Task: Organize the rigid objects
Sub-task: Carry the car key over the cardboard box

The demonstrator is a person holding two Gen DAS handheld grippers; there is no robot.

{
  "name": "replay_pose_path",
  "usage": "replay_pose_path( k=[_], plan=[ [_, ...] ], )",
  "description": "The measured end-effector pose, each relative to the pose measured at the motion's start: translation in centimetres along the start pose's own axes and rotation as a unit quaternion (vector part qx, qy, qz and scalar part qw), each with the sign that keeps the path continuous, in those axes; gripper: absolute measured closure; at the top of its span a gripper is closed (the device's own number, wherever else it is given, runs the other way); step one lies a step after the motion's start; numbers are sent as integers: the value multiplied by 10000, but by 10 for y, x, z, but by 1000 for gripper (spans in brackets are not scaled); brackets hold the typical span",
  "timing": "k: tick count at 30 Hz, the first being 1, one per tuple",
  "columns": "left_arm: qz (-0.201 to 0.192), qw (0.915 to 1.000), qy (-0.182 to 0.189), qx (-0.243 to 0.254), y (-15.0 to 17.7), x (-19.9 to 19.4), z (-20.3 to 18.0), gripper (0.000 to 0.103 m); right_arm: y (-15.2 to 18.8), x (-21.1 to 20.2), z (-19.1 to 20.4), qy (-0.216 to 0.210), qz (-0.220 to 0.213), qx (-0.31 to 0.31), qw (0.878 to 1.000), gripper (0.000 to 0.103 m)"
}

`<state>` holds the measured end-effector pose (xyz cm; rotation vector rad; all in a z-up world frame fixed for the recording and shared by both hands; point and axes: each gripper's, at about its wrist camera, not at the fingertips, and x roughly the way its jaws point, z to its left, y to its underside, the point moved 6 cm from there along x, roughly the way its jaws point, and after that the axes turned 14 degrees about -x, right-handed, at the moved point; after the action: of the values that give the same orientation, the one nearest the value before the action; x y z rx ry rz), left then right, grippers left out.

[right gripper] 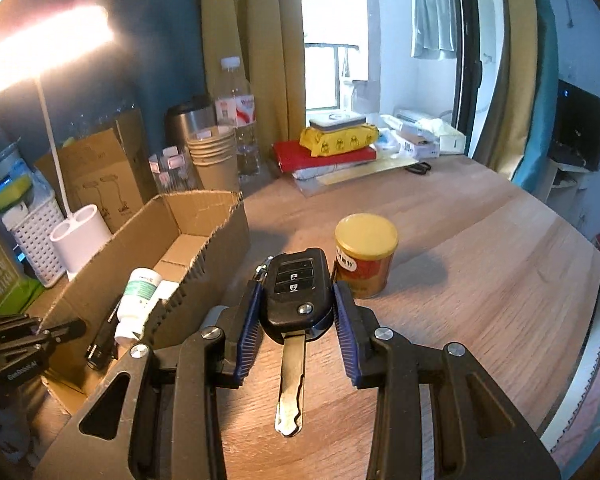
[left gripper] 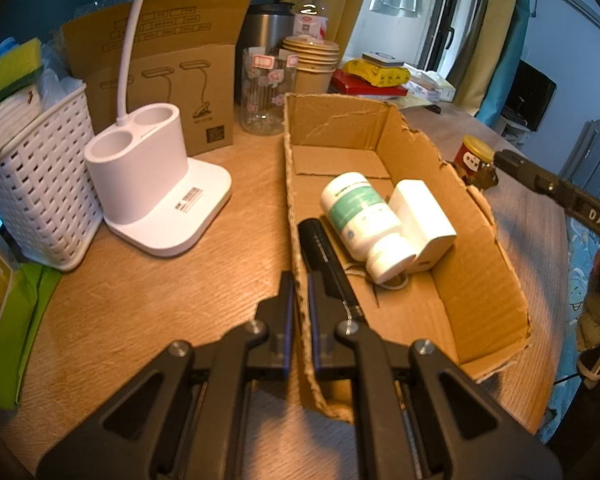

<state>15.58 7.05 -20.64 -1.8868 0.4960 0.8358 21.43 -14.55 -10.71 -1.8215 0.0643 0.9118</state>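
While my right gripper (right gripper: 295, 312) clamps the black car key (right gripper: 293, 292) by its fob, blade pointing back toward me, my left gripper (left gripper: 300, 300) pinches the near wall of the cardboard box (left gripper: 476, 248) to steady it. Already inside lie a white pill bottle (left gripper: 360, 216), a white rectangular block (left gripper: 424, 216) and a black pen-like stick (left gripper: 328, 256). I judge the main risk is the key's smooth fob slipping between the blue pads (right gripper: 247, 334), or the free blade snagging the box's torn, jagged rim on the way over. A yellow-lidded jar (right gripper: 364, 256) stands just beyond the key, close enough to knock. Open tabletop (right gripper: 480, 280) lies to the right; the box's near end has bare floor for the key.
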Motion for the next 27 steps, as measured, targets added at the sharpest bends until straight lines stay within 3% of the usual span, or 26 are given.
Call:
replay_pose_path(
  k=[15, 27],
  plan=[
    [2, 10000, 1, -2, 0, 0, 0, 96, -28, -40, 13, -96, -488, -129, 9987, 65],
    [-1, 10000, 0, 0, 0, 0, 0, 96, -47, -62, 60, -672, -800, -463, 9935, 65]
  ],
)
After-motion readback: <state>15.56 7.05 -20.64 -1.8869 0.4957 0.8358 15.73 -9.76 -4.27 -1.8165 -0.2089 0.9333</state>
